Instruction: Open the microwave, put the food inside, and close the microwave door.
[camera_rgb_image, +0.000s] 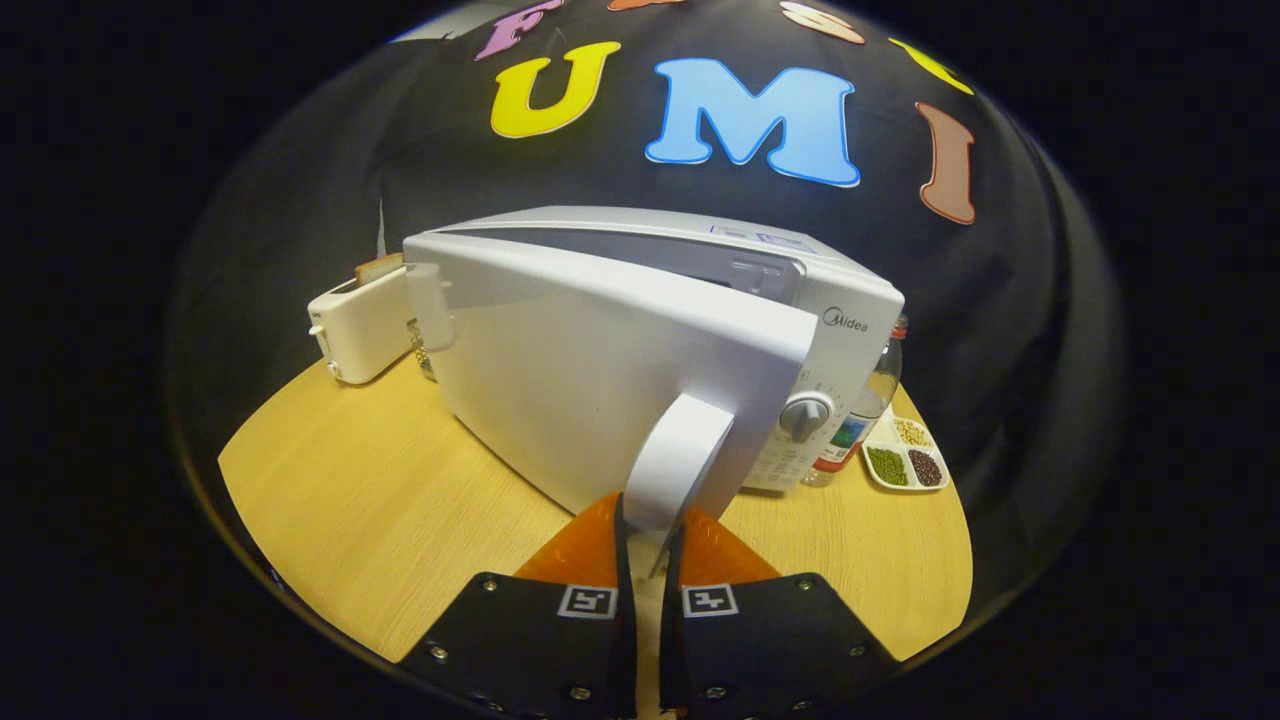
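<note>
The gripper (648, 535), at the bottom centre of the frame, has its two fingers drawn narrow around the lower end of the white door handle (678, 462); both appear to press on it, a grip that suits pulling or swinging the door. The microwave (840, 330) fills the middle of the frame on the round wooden table (340, 500), and its door (590, 380) stands swung out toward the camera, hinged at centre left, so the cavity lies behind it, hidden. Holding the handle low probably keeps the fingers clear of the control panel with its knob (805, 415) just right of centre. At centre right a bottle (875, 400) stands behind the microwave's corner, with a divided dish of beans (905, 455) beside it. At centre left sits a white toaster (360, 325) holding bread. Which food is meant to go in I cannot tell.
</note>
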